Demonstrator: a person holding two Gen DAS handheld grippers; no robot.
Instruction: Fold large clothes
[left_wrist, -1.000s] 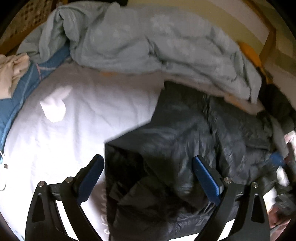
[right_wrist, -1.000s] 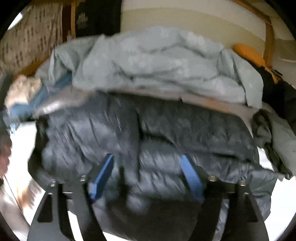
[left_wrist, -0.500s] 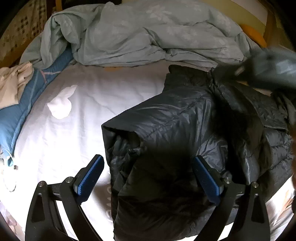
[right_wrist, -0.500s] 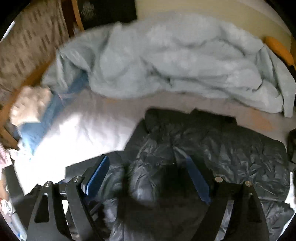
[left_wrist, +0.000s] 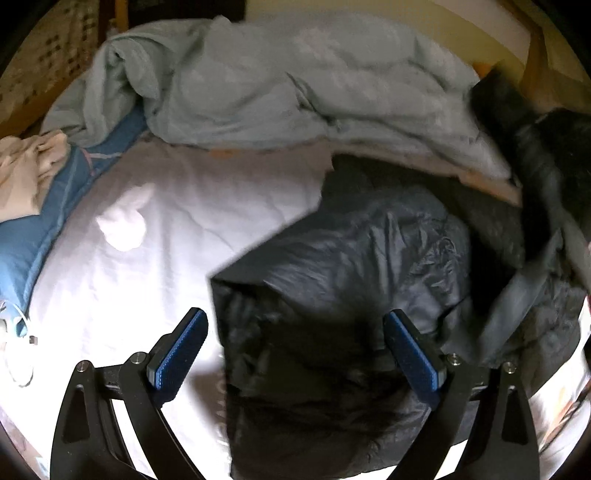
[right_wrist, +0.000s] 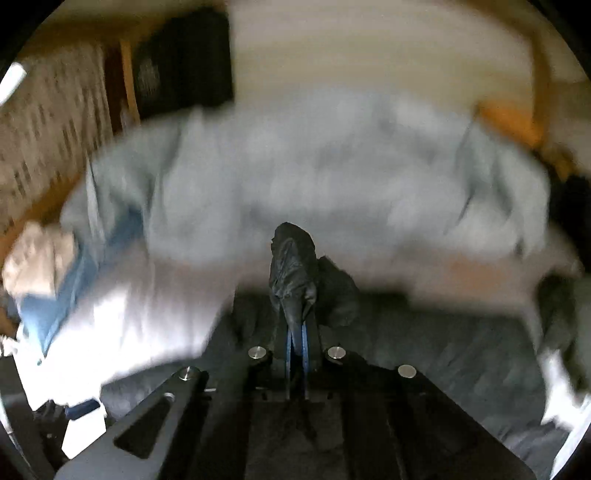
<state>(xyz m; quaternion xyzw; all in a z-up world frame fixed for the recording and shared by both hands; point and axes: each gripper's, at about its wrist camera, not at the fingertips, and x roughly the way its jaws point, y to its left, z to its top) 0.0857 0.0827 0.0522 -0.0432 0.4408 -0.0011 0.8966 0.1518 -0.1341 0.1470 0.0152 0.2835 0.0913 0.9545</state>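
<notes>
A black puffer jacket (left_wrist: 351, 266) lies partly folded on the white bed sheet (left_wrist: 166, 229), toward the right. My left gripper (left_wrist: 295, 347) hovers open over its near edge, blue pads wide apart with nothing pressed between them. In the right wrist view my right gripper (right_wrist: 295, 332) is shut on a bunched fold of the black puffer jacket (right_wrist: 293, 262), which sticks up out of the closed blue pads. More of the jacket spreads dark below and to the right. The right wrist view is blurred by motion.
A crumpled pale grey-blue duvet (left_wrist: 295, 85) fills the back of the bed. A blue pillow (left_wrist: 22, 236) and a beige cloth (left_wrist: 22, 166) lie at the left. White cable (left_wrist: 18, 354) sits at the left edge. Other dark clothes (left_wrist: 554, 155) pile at the right.
My right gripper closed onto a fold of the jacket and lifted it up. The jacket's right part shifted and rose in the left wrist view. The left gripper barely moved.
</notes>
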